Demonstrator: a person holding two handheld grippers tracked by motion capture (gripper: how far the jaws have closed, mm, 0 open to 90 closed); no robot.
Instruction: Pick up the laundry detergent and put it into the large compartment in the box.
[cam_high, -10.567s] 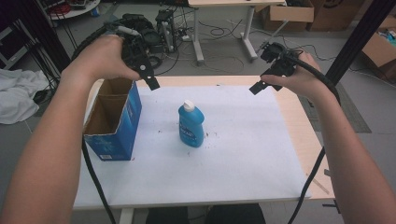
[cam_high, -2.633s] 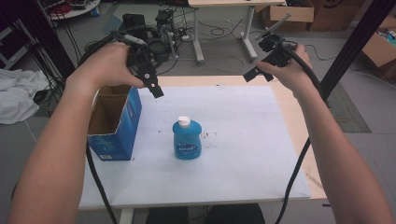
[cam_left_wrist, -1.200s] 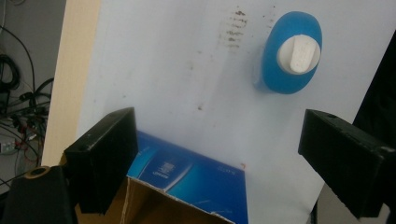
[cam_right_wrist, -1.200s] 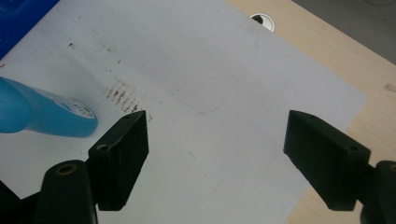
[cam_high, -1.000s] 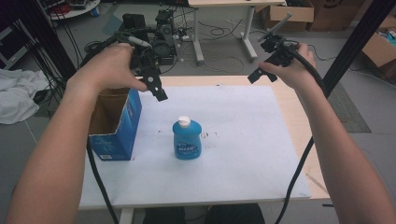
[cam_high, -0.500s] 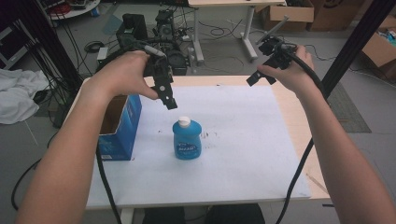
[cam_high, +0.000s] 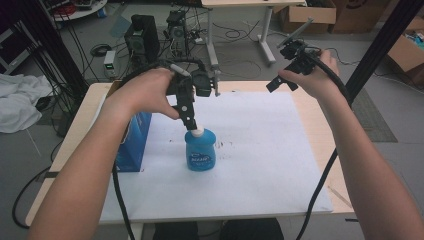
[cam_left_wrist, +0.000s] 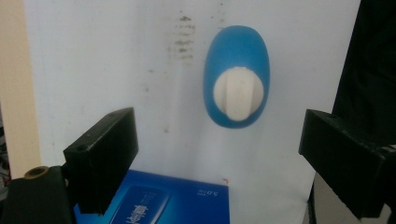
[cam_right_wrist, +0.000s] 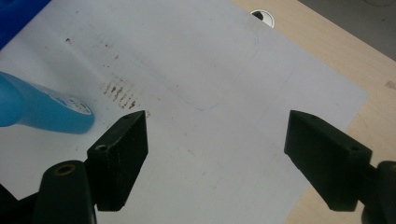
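Hovering wide open above the bottle (cam_left_wrist: 236, 77), left gripper (cam_left_wrist: 219, 158) risking a knock-over if lowered off-centre; right gripper (cam_right_wrist: 215, 161) likewise spread, idle.

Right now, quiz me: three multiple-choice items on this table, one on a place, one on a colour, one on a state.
1. Where is the left gripper?
A. Directly above the bottle's cap
B. Inside the box
C. Over the table's right edge

2. What colour is the bottle's cap?
A. Red
B. White
C. Black

3. How is the bottle resting?
A. Lying on its side
B. Upright on the white sheet
C. Lifted by the right gripper

Answers:
1. A: the left gripper view looks straight down on the cap, which sits between the open jaws.
2. B: the cap shows white against the blue body.
3. B: the high view shows it standing on the white sheet, cap up; the right gripper is far off, open and empty, and the box stands beside the bottle.
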